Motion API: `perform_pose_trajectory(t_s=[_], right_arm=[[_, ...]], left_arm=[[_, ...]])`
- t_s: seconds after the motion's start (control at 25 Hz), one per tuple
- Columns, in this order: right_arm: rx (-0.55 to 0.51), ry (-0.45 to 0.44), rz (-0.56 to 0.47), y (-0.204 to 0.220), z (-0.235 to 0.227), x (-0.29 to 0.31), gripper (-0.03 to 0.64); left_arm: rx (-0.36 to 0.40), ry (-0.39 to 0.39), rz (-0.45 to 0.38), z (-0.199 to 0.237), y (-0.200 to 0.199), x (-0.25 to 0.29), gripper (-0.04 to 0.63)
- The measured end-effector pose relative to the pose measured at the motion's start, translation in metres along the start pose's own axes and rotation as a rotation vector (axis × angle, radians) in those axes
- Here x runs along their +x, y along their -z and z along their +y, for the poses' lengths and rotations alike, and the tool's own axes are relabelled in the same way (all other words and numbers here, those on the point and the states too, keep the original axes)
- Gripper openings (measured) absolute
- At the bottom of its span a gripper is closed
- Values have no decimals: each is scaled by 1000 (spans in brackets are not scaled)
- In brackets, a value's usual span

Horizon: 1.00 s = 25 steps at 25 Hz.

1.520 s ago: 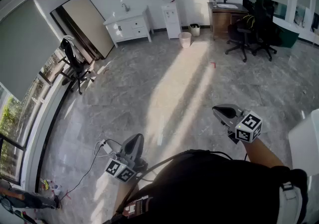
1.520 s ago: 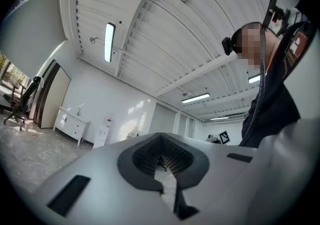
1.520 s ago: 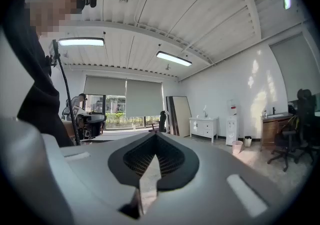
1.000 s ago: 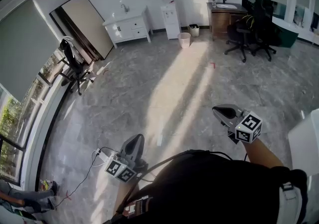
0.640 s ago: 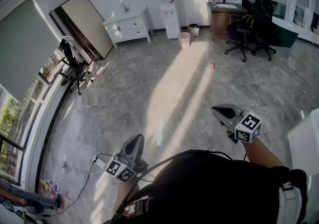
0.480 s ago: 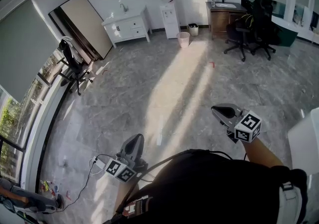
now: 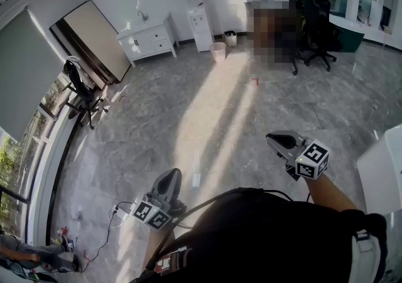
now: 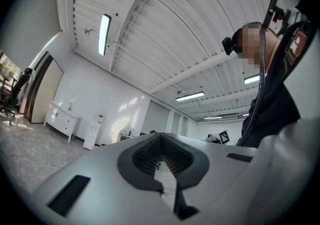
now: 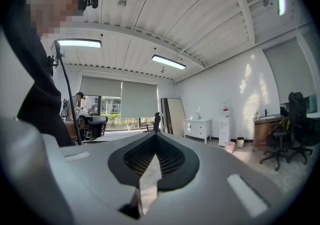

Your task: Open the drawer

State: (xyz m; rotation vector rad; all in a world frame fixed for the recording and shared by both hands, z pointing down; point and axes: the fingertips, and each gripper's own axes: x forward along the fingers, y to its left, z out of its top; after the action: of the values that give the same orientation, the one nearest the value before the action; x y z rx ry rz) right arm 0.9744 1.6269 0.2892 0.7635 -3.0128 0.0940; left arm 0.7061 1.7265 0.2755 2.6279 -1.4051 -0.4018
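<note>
The white drawer cabinet [image 7: 148,38] stands against the far wall, its drawers closed, well apart from both tools across the grey floor [image 7: 207,105]. The left hand-held gripper [image 7: 169,177] and the right hand-held gripper [image 7: 277,139] each have their jaws together, with nothing between them.

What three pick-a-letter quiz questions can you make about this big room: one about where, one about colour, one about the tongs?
1. Where is the white drawer cabinet?
A) by the far wall
B) right under the tongs
C) beside the chairs on the right

2. What colour is the bin in front of the water dispenser?
A) green
B) blue
C) pale pink

3. How are the left tongs?
A) wide open
B) shut and empty
C) gripping a handle

Answers:
1 A: it stands against the far wall, across the floor.
2 C: it looks pale pink in the sunlight.
3 B: their tips meet with nothing between.
</note>
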Motion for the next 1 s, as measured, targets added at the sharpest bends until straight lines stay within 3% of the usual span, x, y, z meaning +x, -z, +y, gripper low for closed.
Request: perform_pose_trajectory(t_s=[0.52, 0.76, 1.0], right_arm=[[31, 1, 43, 19, -77, -86, -2], [73, -41, 59, 32, -91, -73, -2], [75, -109, 64, 43, -82, -21, -2]], left_arm=[[-58, -3, 31, -72, 57, 81, -9], [-62, -41, 57, -71, 63, 90, -9], [-76, -93, 54, -34, 68, 72, -9]])
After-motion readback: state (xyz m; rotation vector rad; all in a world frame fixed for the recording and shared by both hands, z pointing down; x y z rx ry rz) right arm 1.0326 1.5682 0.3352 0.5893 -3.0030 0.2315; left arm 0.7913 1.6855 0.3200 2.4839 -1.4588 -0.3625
